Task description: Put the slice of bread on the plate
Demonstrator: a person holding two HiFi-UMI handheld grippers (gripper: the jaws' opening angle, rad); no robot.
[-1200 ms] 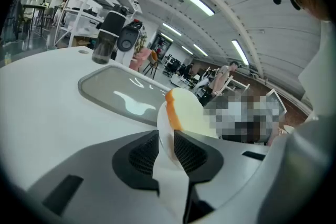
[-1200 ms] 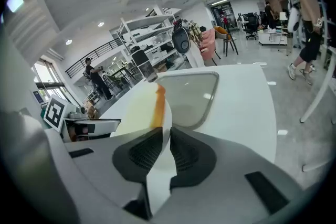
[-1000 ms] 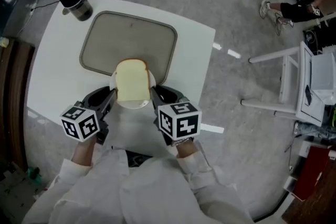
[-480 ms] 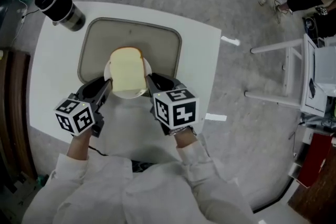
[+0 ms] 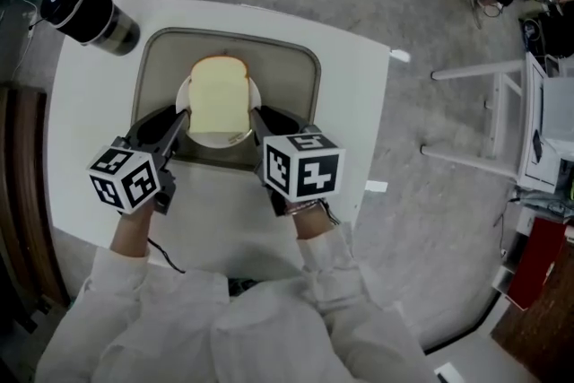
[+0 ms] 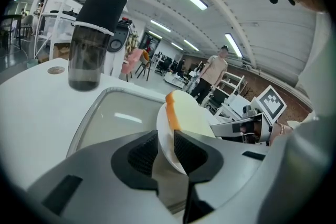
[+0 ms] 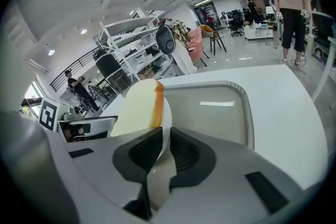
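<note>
- The left gripper (image 6: 165, 150) pinches the plate (image 5: 220, 140) by its left rim, jaws nearly together.
- The right gripper (image 7: 163, 152) pinches the right rim the same way.
- The slice of bread (image 5: 218, 94) lies on the plate, upper middle of the frame.

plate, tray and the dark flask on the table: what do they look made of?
The plate is glossy white with a thin rim, likely ceramic or melamine; the look does not settle which. The tray is matte grey-beige with a rounded raised lip, probably moulded plastic. The flask has a black lid and collar over a smoky see-through body, so tinted plastic or glass.
</note>
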